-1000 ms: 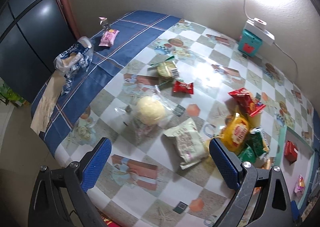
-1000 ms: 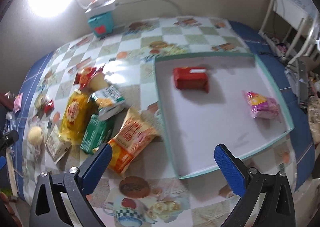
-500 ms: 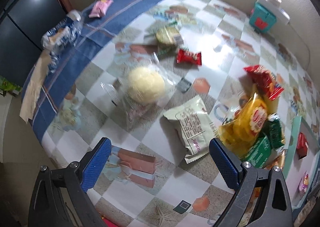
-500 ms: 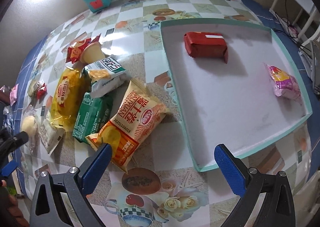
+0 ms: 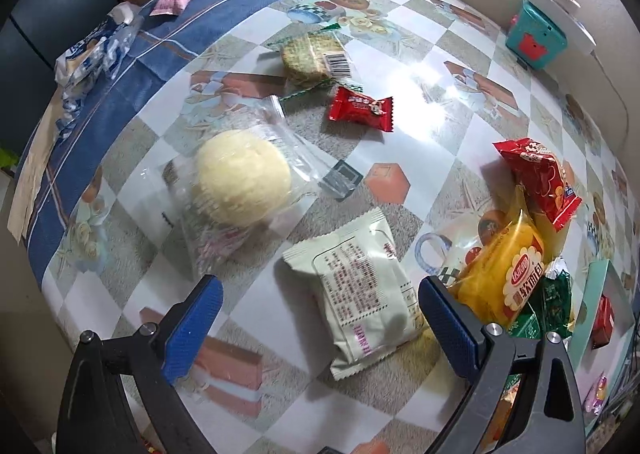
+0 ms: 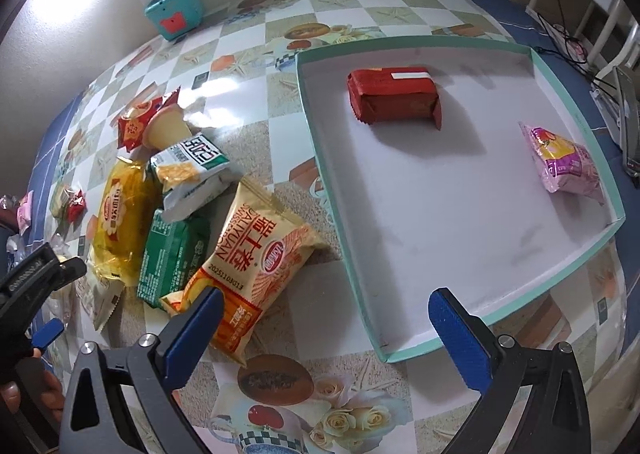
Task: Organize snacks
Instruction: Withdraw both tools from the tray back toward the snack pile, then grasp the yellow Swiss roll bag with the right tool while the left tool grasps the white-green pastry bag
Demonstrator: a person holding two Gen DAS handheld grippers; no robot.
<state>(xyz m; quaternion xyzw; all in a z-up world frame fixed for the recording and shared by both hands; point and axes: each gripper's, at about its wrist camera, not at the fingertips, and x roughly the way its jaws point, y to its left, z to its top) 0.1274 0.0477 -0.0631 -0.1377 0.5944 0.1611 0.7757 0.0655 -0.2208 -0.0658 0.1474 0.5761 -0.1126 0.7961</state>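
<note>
1. Left gripper (image 5: pixel 320 318) sits low over the table, blue pads spread wide and nothing between them but air; the pale green snack packet (image 5: pixel 362 294) lies flat right inside the gap, closer to the right pad.
2. Just off that right pad, the yellow bread bag (image 5: pixel 506 280) leans on a green pack (image 5: pixel 554 300), so that side is crowded.
3. To the left there is more room: the round bun in clear wrap (image 5: pixel 240 184) sits ahead of the left pad, with bare checked tablecloth (image 5: pixel 132 294) between it and the near table edge.
4. Farther out, a red candy (image 5: pixel 360 114) and a cracker pack (image 5: pixel 314 58) lie apart, with open cloth around them.
5. Right gripper (image 6: pixel 322 330) hangs wide open too, gripping nothing; its left pad overlaps the corner of the orange-and-cream bread bag (image 6: pixel 254 258) in this view, touching or not I cannot tell.
6. The teal-rimmed tray (image 6: pixel 348 254) lies just right of that bag, its near corner between the pads.
7. Inside the tray, the red packet (image 6: pixel 394 100) sits toward the far side and the pink packet (image 6: pixel 564 160) by the right wall, leaving most of the white floor free.
</note>
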